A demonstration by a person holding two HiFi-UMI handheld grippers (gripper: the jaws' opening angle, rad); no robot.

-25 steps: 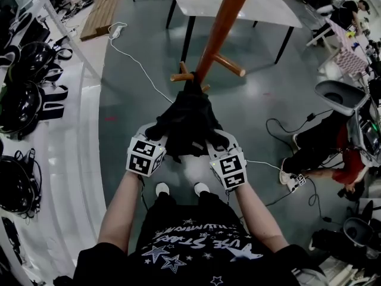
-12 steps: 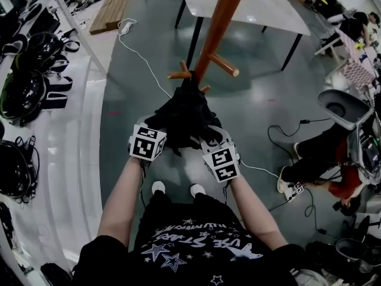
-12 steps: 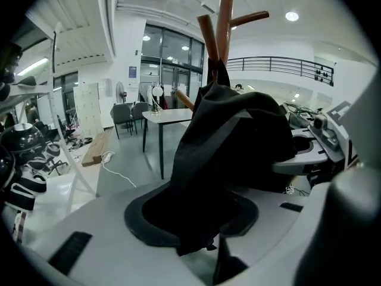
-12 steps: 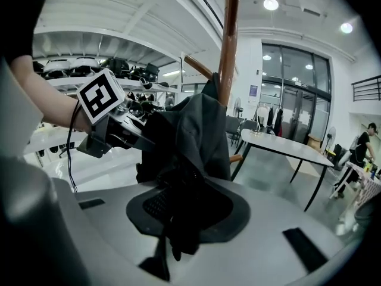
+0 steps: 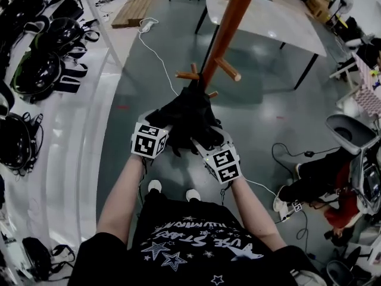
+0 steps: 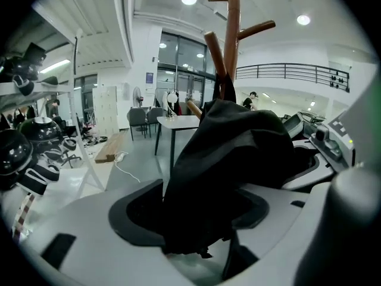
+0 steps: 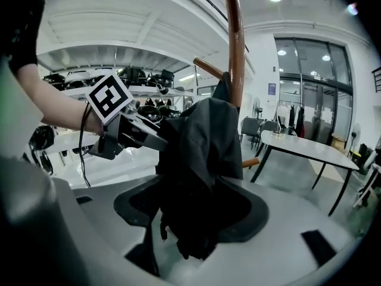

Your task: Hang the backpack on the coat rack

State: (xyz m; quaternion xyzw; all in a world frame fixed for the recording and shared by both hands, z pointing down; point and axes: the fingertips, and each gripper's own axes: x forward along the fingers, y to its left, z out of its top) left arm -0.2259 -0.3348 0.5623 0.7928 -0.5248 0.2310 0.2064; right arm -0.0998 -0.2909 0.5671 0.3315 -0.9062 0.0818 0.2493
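Note:
The black backpack (image 5: 187, 113) hangs by its top from a lower peg of the brown wooden coat rack (image 5: 229, 34). My left gripper (image 5: 163, 120) is at its left side and my right gripper (image 5: 206, 133) at its right. Both sets of jaws are opening. In the left gripper view the backpack's fabric (image 6: 232, 159) droops between the spread jaws of the left gripper (image 6: 196, 210), with a gap beside it. The right gripper view shows the same: the backpack (image 7: 199, 159) hangs loose inside the right gripper (image 7: 190, 210). The rack's pole (image 7: 236, 40) rises just behind it.
White shelves with black helmets (image 5: 36, 70) run along the left. Behind the rack stands a white table (image 5: 262, 16). A white cable (image 5: 158, 58) and a wooden pallet (image 5: 140, 2) lie on the grey floor. A seated person (image 5: 321, 171) and a chair (image 5: 351, 130) are at the right.
Both hands have stayed at the backpack under the peg and tilted a little. The backpack keeps its place on the rack. The head view has swung slightly.

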